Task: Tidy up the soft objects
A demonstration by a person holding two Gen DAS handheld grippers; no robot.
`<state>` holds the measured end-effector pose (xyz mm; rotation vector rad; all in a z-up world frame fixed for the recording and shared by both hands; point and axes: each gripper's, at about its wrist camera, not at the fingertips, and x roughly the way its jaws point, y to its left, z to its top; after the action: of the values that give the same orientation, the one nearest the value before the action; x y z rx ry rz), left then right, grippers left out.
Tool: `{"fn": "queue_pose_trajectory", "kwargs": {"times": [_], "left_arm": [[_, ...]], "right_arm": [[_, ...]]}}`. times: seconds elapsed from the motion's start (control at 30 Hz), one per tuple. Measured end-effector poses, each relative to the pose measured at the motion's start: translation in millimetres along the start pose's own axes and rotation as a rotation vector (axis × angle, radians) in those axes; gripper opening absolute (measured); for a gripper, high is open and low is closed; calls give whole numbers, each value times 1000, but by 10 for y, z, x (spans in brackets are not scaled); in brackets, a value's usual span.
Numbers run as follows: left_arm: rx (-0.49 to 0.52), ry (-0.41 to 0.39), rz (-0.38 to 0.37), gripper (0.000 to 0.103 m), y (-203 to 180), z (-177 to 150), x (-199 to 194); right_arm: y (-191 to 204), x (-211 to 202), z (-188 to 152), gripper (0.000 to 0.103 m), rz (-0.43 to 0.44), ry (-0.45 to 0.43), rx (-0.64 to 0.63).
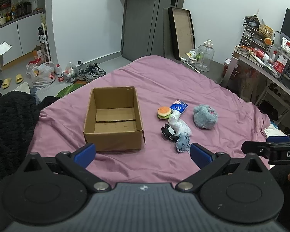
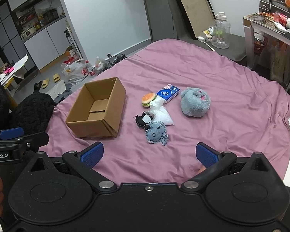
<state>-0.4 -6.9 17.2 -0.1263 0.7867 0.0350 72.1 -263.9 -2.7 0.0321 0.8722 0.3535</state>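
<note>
An empty cardboard box [image 1: 114,118] [image 2: 98,106] stands open on the pink bedsheet [image 1: 164,77]. To its right lie a burger toy [image 1: 164,112] [image 2: 148,100], a blue tissue pack [image 1: 178,107] [image 2: 167,93], a crumpled white plastic bag [image 1: 178,124] [image 2: 161,114], a black stitched toy [image 1: 169,133] [image 2: 142,121], a denim toy [image 1: 182,142] [image 2: 156,131] and a grey plush [image 1: 205,117] [image 2: 195,102]. My left gripper [image 1: 143,154] is open, hovering near the box's front. My right gripper [image 2: 149,154] is open, short of the denim toy. Both hold nothing.
A black fleece garment [image 1: 9,127] lies at the bed's left edge. On the floor beyond are shoes [image 1: 90,72], slippers, plastic bags and a water jug [image 1: 205,56]. A cluttered desk [image 1: 270,61] stands at the right.
</note>
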Motion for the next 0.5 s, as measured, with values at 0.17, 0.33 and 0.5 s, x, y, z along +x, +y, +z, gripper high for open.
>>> {"fn": "queue_pose_trajectory", "kwargs": {"times": [0.17, 0.33, 0.5], "left_arm": [[0, 11, -12, 103, -21, 26, 137], [-15, 23, -24, 103, -76, 83, 316], [-15, 41, -35, 101, -173, 116, 517]], "right_arm": [[-145, 120, 56, 103, 12, 6, 26], [-293, 256, 122, 103, 22, 20, 35], [-465, 411, 174, 103, 32, 29, 60]]}}
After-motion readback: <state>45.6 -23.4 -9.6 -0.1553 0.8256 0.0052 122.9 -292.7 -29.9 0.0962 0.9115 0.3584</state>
